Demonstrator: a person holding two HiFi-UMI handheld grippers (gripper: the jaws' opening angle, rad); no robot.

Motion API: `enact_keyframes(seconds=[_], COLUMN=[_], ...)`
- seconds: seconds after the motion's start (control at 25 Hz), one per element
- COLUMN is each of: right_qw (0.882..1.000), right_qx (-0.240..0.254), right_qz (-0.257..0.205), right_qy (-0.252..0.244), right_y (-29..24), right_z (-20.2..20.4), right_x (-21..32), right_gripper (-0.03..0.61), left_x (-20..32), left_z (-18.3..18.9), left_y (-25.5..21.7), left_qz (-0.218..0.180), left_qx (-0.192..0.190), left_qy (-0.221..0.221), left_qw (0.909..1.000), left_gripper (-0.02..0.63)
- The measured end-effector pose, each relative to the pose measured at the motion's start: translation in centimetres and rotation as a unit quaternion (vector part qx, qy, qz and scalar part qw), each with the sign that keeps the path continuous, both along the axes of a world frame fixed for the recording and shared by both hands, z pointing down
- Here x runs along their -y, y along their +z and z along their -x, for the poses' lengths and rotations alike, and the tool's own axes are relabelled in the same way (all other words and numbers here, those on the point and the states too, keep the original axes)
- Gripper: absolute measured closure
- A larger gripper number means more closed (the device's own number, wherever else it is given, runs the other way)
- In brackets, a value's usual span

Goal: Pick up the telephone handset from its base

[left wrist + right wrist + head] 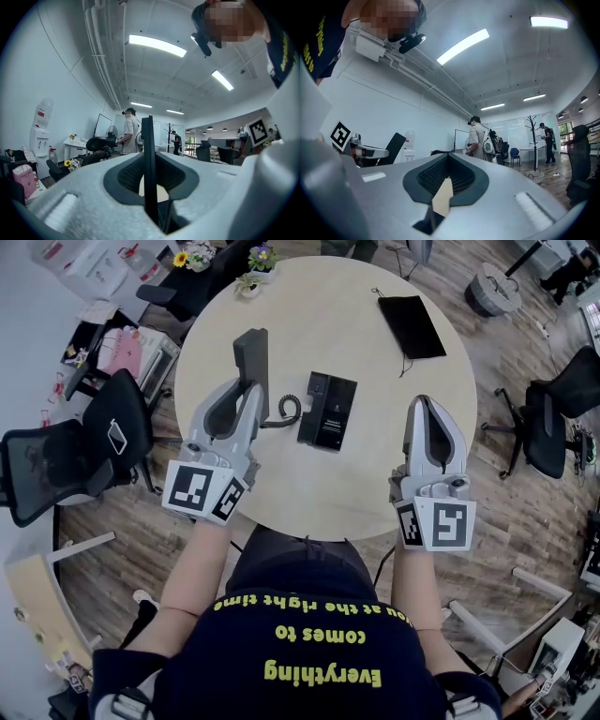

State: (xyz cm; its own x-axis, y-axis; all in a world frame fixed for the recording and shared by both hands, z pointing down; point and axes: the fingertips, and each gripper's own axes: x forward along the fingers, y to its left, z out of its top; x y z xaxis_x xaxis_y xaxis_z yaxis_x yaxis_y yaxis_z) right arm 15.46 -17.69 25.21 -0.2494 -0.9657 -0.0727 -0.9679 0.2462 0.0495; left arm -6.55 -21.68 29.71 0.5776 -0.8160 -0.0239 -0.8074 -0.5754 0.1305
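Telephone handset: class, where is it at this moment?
In the head view, the telephone handset is left of its base, clamped in the left gripper over the round table.

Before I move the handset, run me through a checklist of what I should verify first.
1. Left gripper clamped on the handset: ok.
2. Handset clear of the base: ok, it stands apart, to the base's left.
3. Coiled cord slack enough for a lift: cannot tell.
4. Right gripper shut, empty, away from the phone: ok.
5. Black pouch out of the way: ok, it lies well apart.
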Motion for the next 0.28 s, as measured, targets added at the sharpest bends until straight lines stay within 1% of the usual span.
enact_keyframes(seconds=[0.28], right_qw=[1.000], right_qx=[-0.003], right_qz=[0.000], right_qy=[0.003], right_y=[0.17], right_z=[-0.04], right_x=[0.31], right_gripper=[0.568], left_x=[0.05], left_z=[-0.16], left_y=[0.03], left_qz=[-0.001], left_qx=[-0.003], left_qy=[0.000], left_qw=[1.0000], left_gripper=[0.541])
